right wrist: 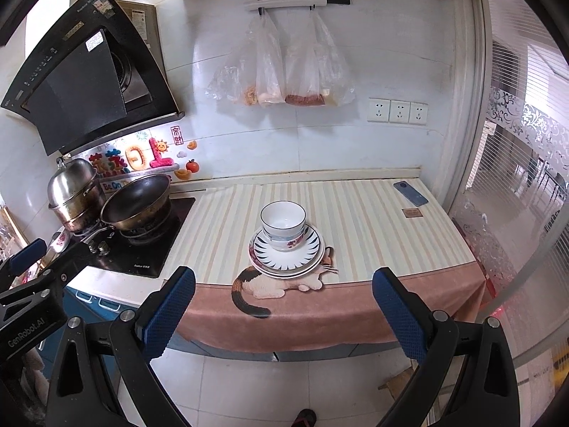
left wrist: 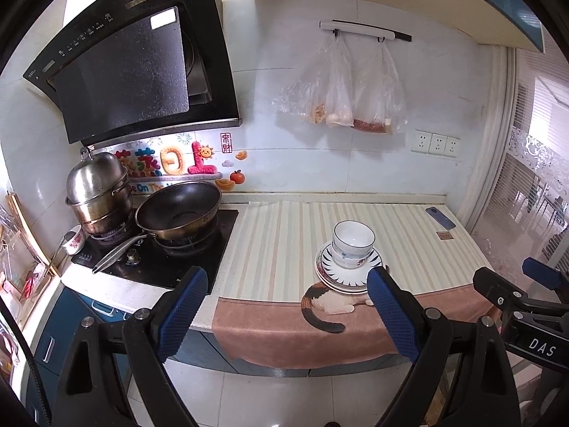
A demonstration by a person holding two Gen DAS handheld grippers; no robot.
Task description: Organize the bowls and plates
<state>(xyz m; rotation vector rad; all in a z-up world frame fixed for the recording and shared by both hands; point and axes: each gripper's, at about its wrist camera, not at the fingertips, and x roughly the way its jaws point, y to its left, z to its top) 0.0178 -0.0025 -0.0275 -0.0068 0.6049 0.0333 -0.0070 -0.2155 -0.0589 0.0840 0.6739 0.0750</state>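
Note:
White bowls (left wrist: 353, 243) (right wrist: 283, 223) are stacked one inside another on a pile of plates (left wrist: 341, 277) (right wrist: 288, 261) with a dark ray pattern, near the front edge of the striped counter. My left gripper (left wrist: 287, 278) hangs open in front of the counter, left of the pile, nothing between its blue pads. My right gripper (right wrist: 284, 277) is also open and empty, held back from the counter edge with the pile centred beyond its fingers. Each gripper shows at the edge of the other's view.
A black wok (left wrist: 179, 209) and a steel steamer pot (left wrist: 96, 192) sit on the stove at left, a small flowered bowl with a spoon (left wrist: 74, 242) beside them. A phone (right wrist: 410, 192) and a small card (right wrist: 411, 212) lie at the counter's far right. Plastic bags (right wrist: 281, 67) hang above. A cat-print cloth (right wrist: 284, 284) drapes over the counter's front.

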